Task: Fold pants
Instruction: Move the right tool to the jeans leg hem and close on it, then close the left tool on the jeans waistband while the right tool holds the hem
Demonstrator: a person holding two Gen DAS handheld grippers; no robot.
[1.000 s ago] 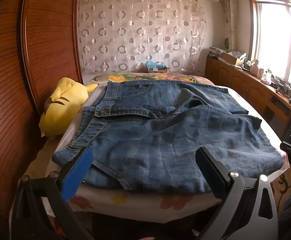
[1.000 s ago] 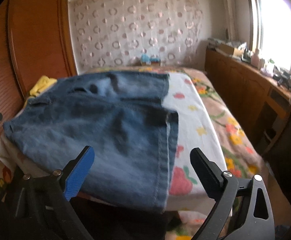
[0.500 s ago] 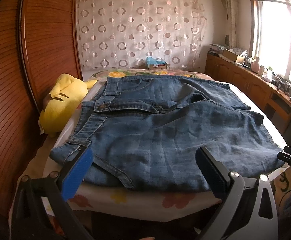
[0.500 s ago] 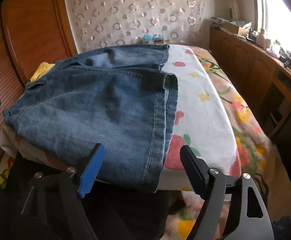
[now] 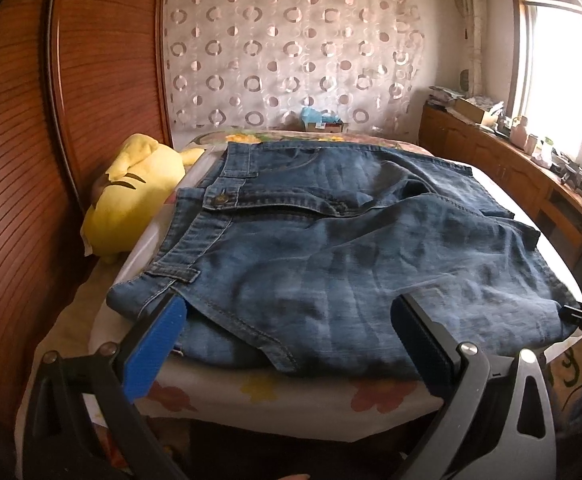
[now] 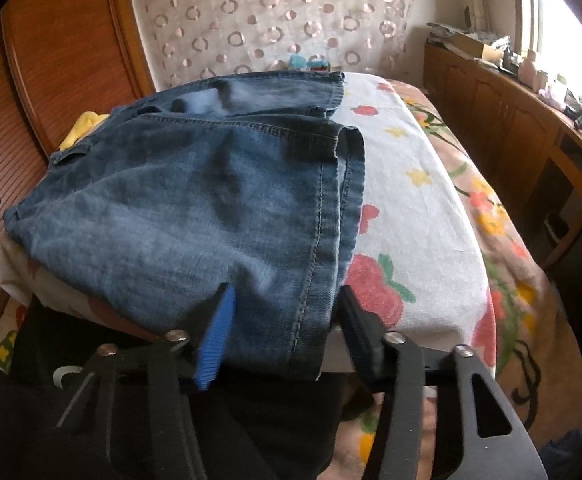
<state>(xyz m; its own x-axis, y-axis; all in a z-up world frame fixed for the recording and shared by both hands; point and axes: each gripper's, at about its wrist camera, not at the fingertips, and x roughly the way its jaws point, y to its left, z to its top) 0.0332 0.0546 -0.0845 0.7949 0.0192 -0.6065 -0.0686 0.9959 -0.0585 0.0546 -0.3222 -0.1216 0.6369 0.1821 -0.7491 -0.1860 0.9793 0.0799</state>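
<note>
Denim fills the gap between the jaws of the right gripper (image 6: pixel 279 320): the near hem corner of the pants (image 6: pixel 195 208) hangs over the bed's front edge between them. The jaws have just been closing in, yet a little space shows on each side of the cloth, so they are not clenched on it. Since the earlier frames this gripper has also sunk toward that hem.

The left gripper (image 5: pixel 291 332) has its jaws spread wide, released, at the waistband corner of the pants (image 5: pixel 331 248), gripping nothing; it has barely shifted.

The pants lie folded flat on the bed (image 5: pixel 259 394), covering most of its near end, waistband toward the wooden headboard panel (image 5: pixel 15 160). A yellow plush toy (image 5: pixel 135 200) sits between the pants and that panel. Beyond the pants hangs a ring-patterned curtain (image 5: pixel 283 56), with a small box (image 5: pixel 323 122) at its foot. A wooden cabinet (image 6: pixel 511 128) runs along the far side of the bed from the plush toy, its top clutter too washed out by window glare to make out.
</note>
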